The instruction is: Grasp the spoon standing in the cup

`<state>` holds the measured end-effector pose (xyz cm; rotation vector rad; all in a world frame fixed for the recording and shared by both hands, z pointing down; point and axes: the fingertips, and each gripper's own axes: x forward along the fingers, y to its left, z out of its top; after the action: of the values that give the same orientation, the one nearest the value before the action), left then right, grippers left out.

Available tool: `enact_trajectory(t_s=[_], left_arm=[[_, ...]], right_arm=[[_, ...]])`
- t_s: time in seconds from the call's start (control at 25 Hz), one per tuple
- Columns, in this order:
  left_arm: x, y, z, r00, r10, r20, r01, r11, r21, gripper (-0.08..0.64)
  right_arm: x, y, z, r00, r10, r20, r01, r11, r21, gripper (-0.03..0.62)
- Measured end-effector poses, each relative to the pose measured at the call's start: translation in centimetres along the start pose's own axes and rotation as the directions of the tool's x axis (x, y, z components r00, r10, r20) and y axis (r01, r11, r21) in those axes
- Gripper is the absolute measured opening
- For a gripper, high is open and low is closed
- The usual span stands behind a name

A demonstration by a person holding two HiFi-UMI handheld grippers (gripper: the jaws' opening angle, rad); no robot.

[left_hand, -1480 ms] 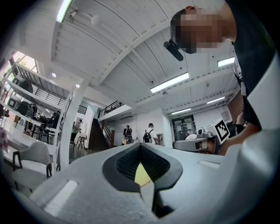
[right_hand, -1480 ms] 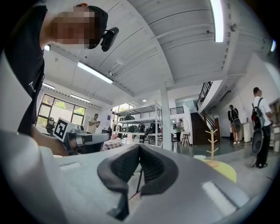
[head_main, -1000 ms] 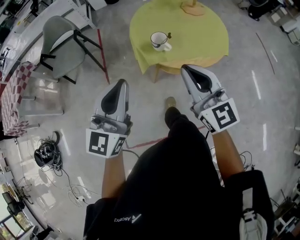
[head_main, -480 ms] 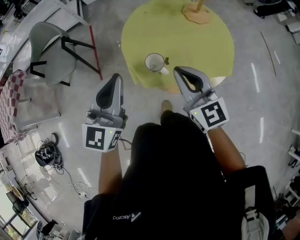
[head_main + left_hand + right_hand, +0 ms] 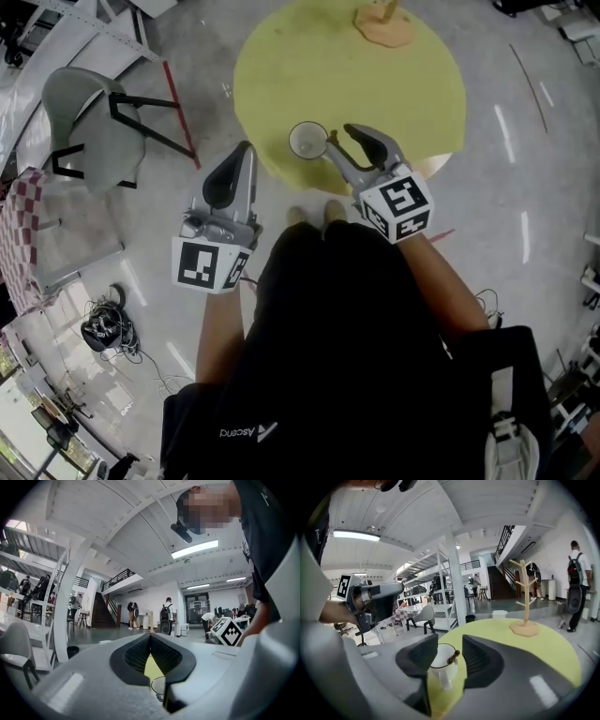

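Right gripper (image 5: 449,644) jaws opening, nothing clamped, white ceramic cup (image 5: 439,663) near the edge of the round yellow-green desk (image 5: 375,84), brown-knobbed spoon (image 5: 454,655) standing in it, lined up with the jaw gap, untouched, left gripper (image 5: 242,155) jaws together, beside the desk edge

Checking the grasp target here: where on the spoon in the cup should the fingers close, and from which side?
On the spoon, its brown handle end, best from above: only that rises over the right rim of the white cup; the rest is hidden inside.
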<state>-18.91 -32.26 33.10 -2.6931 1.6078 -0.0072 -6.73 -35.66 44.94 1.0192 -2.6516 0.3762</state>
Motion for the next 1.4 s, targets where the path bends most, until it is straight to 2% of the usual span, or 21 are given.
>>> enact_trajectory(t_s=[0.24,0.48,0.68,0.88,1.08,1.4], left_arm=[[1.0,1.1,-1.0,0.998,-0.055,-0.014,0.055,0.998,-0.017,0.010],[1.1,2.1,-1.3,0.997,-0.067,-0.024,0.067,0.998,-0.021,0.010],[0.8,2.9,-1.7,0.997,-0.071,-0.025,0.071,0.997,-0.027,0.011],[0.6,3.1,-1.9,0.997,-0.079,-0.026,0.078,0.996,-0.031,0.010],[0.4,3.2,-1.4,0.997,-0.081,-0.018,0.081,0.996,-0.029,0.009],[0.2,3.2,0.2,0.996,-0.087,0.016,0.088,0.996,-0.010,0.010]], right_arm=[[2.9,-0.5,-2.6,0.994,-0.043,-0.096,0.049,0.997,0.055,0.173],[4.1,-0.6,-4.6,0.982,-0.059,-0.180,0.078,0.992,0.098,0.173],[4.4,-0.6,-4.8,0.978,-0.098,-0.182,0.118,0.988,0.100,0.070],[4.2,-0.2,-4.2,0.978,-0.121,-0.171,0.137,0.987,0.086,0.052],[3.5,0.7,-2.2,0.984,-0.089,-0.151,0.101,0.992,0.071,0.052],[1.0,2.8,2.9,0.996,0.002,-0.091,-0.004,1.000,-0.021,0.051]])
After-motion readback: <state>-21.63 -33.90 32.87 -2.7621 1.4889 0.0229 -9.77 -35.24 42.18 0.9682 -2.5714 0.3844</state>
